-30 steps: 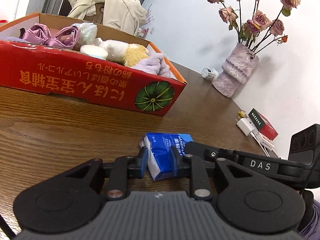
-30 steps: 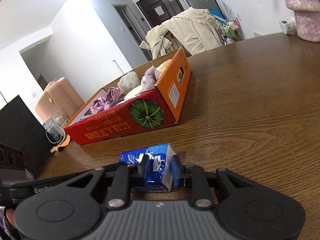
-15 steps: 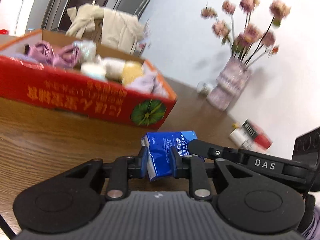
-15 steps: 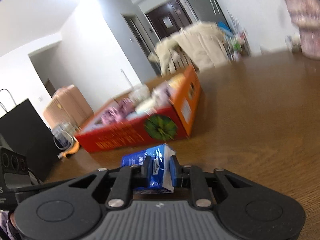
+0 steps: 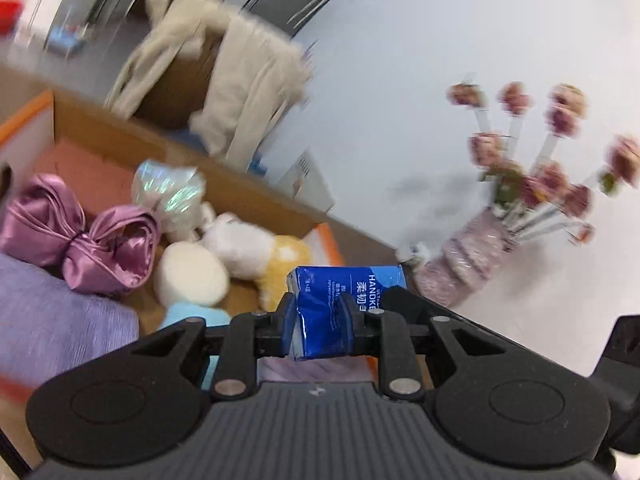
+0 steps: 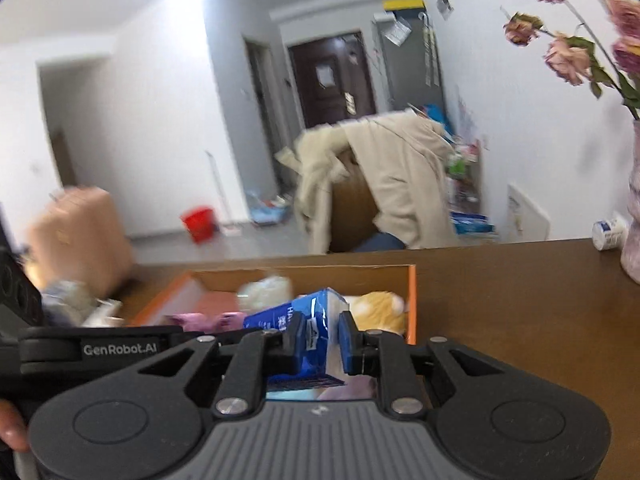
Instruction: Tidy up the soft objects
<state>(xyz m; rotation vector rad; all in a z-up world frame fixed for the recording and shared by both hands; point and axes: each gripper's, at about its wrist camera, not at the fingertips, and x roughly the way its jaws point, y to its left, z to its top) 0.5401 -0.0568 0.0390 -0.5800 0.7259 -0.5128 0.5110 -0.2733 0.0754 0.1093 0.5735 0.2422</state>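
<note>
**Blue tissue pack now carried over the open box**

Blue and crinkled, the tissue pack [image 5: 340, 308] is clamped from both ends: the left gripper [image 5: 324, 318] pinches one end, its pads denting the wrapper, and the right gripper [image 6: 318, 338] pinches the other, both sets of jaws drawn in close on the soft pack. A second ago the pack sat on the wooden table [image 6: 520, 320] in front of the box; now it hangs in the air, lifted clear of the wood and carried forward. The right jaws have just been closing a little further on it, with the pack between them.

Just beyond and below the fingertips lies the inside of the red-and-orange cardboard box [image 5: 80, 128], where before only its printed outer wall faced the left camera. Past the left gripper sit the soft things already stowed: a yellow plush toy [image 5: 286, 264], a white plush [image 5: 236, 240], a cream puff [image 5: 188, 276], a purple satin bow [image 5: 80, 240] further to the left, and a lilac cloth [image 5: 52, 312] at the near left. A pale lilac fabric shows directly under the pack.

Off to the right of the grippers, the vase of dried roses [image 5: 472, 256] stands on the table, well apart. Both views are smeared, so the hands appear to be mid-travel. In my judgement the pick-up is done and the pack is nearly placed; what is left is to lower it into a free spot and let go with both grippers
</note>
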